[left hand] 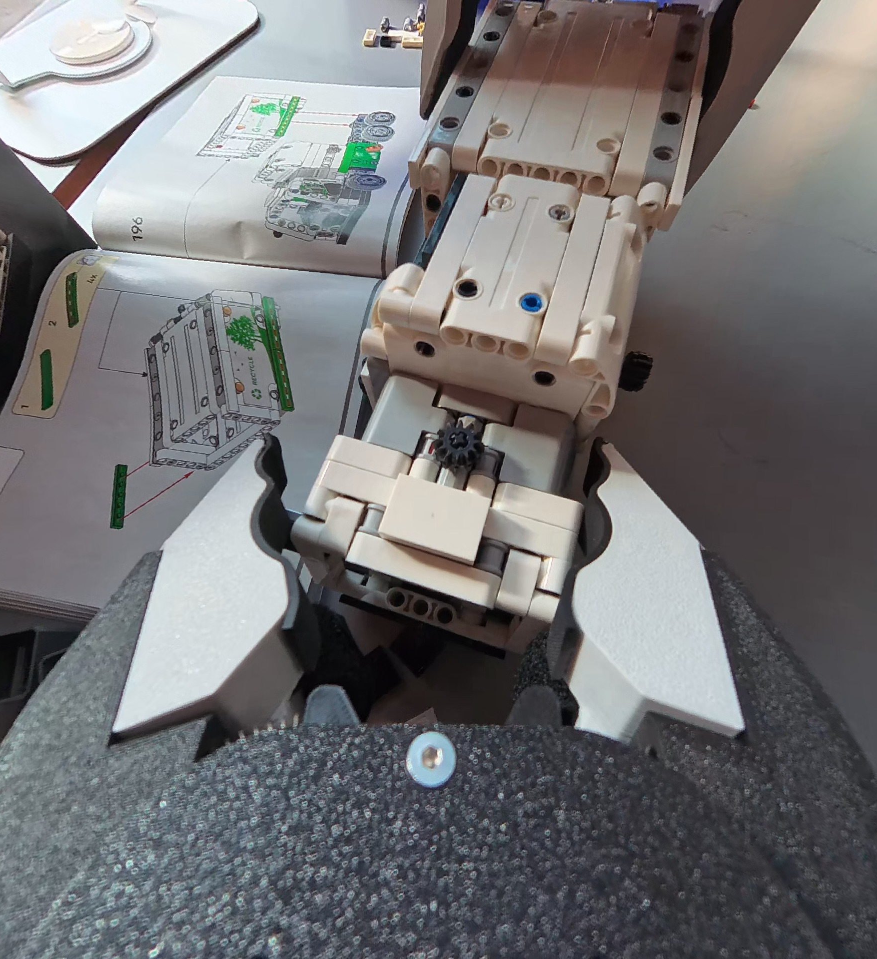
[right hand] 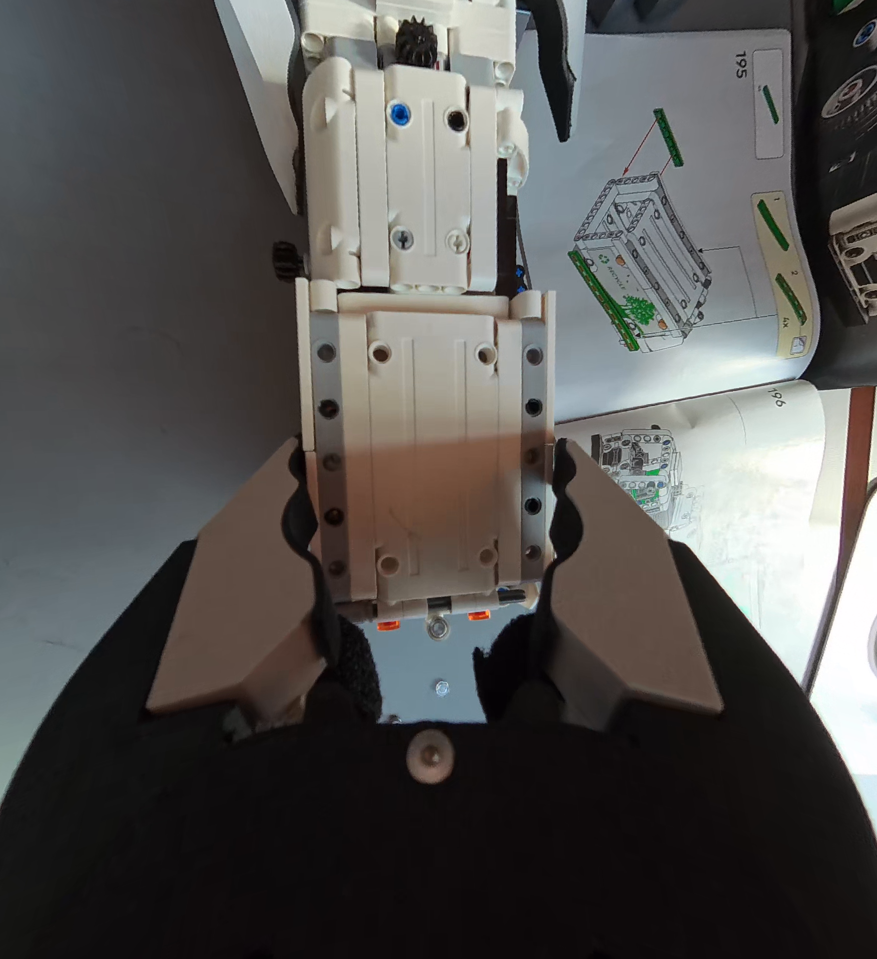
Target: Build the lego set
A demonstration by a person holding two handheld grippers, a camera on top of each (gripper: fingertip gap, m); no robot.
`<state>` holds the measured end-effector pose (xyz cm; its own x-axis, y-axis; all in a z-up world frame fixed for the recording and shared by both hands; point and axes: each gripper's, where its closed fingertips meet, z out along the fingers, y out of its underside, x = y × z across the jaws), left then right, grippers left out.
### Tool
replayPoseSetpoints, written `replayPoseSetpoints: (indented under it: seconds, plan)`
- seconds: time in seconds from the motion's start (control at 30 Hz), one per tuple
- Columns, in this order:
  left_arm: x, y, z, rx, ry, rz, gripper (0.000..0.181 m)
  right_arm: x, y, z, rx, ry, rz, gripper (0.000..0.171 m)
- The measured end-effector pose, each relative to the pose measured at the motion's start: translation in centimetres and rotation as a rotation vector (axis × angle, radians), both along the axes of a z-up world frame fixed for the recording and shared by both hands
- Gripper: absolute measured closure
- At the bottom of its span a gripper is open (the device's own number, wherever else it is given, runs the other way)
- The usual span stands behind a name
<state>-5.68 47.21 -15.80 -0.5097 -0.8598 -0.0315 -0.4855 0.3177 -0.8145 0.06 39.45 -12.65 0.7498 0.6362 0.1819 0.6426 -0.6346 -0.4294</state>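
Note:
A long white lego truck model point(left hand: 519, 290) is held between both grippers above the grey table. My left gripper point(left hand: 433, 498) is shut on its cab end, where a small black gear point(left hand: 459, 446) sits on top. My right gripper point(right hand: 428, 514) is shut on the other end, the white box body point(right hand: 428, 441) with grey hole strips along both sides. In the right wrist view the cab end point(right hand: 415, 171) with a blue pin reaches away toward the left gripper's fingers point(right hand: 563, 78). The right gripper's fingers point(left hand: 439, 52) show at the top of the left wrist view.
An open instruction booklet point(left hand: 192, 311) lies on the table left of the model; it also shows in the right wrist view point(right hand: 685, 233). A dark box with a truck picture point(right hand: 872, 181) lies beyond it. Small loose parts point(left hand: 394, 36) lie far off. A white mat point(left hand: 88, 67) with a round stand sits at the top left. The gap from one gripper's tips to the other's is roughly 12 cm.

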Motion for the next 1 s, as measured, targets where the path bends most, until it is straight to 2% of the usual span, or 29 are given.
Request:
replayPoseSetpoints:
  seconds: [0.37, 0.57, 0.63, 0.77, 0.87, 1.0]
  plan:
    - [0.0, 0.0, 0.0, -0.005, -0.004, -0.001, 0.068, 0.1, -0.1, 0.7, 0.012, 0.03, -0.008, 0.073]
    - [-0.1, 0.0, 0.0, -0.006, -0.003, -0.009, 0.068, 2.1, -2.4, 1.1, -0.066, -0.023, 0.0, 0.062]
    - [-0.1, 0.0, 0.0, -0.004, -0.004, -0.009, 0.069, 2.6, -3.4, 1.6, -0.062, 0.038, -0.037, 0.06]
    - [0.0, 0.0, 0.1, -0.023, -0.013, -0.012, 0.068, 3.4, -4.8, 1.5, 0.078, 0.205, -0.105, 0.06]
    - [0.0, 0.0, 0.2, -0.034, -0.018, -0.017, 0.068, 3.3, -4.0, 1.1, 0.205, 0.383, -0.155, 0.068]
    - [0.0, -0.1, 0.3, -0.054, -0.028, -0.021, 0.068, 2.3, -3.4, 0.4, 0.302, 0.558, -0.137, 0.065]
